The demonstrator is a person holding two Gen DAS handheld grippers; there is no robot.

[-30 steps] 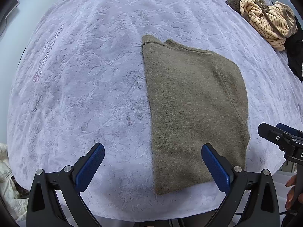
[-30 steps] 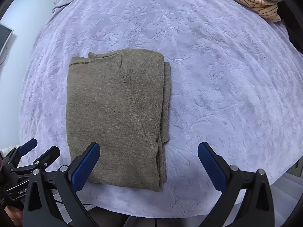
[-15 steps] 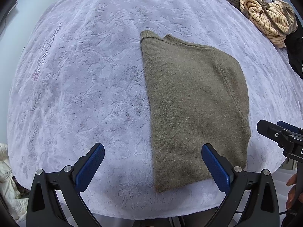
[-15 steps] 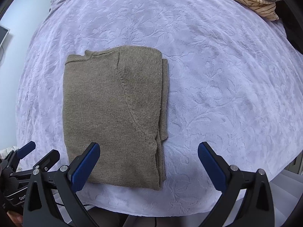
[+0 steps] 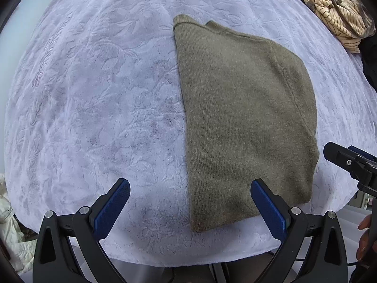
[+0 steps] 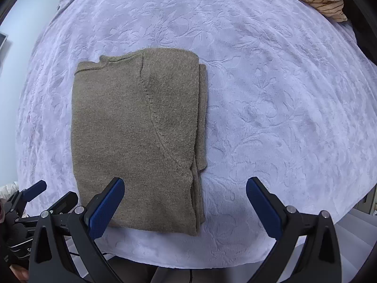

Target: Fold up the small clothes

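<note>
Sweater (image 5: 245,122) looks soft and floppy, so we think we should pinch its thick 6 o'clock edge with our left gripper (image 5: 189,206) and right gripper (image 6: 185,204), both wide apart and holding nothing.

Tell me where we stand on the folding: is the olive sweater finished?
Partly done: the olive sweater lies flat on the lavender bedspread, folded lengthwise with its sleeves tucked in. Nothing is in hand: the left gripper and right gripper hover open near its bottom hem. Probably left: a crosswise fold, then the striped garment heaped at the far corner.
</note>
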